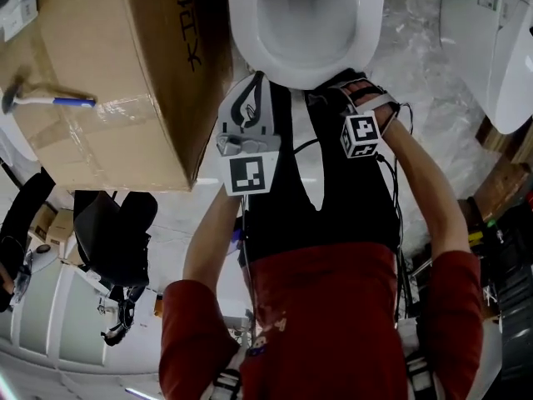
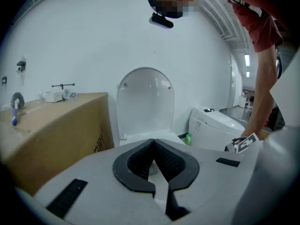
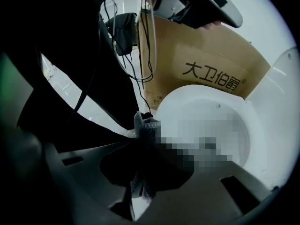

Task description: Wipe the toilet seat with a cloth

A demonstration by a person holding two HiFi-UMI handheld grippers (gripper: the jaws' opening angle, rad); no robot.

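Head view: the toilet seat is seen at the top, with a cardboard box to its left. Left gripper view: the left tongs are shut on nothing, short of the seat. Right gripper view: a grey cloth is pinched in the right tongs, just beside the seat's front rim. No wiped stretch can be made out, so the wiping is judged hardly begun.

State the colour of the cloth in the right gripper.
Grey; the cloth shows best in the right gripper view.

In my head view the toilet and cardboard box run off the top edge. I lose the lower end of the cloth in shadow inside my right hand-held gripper.
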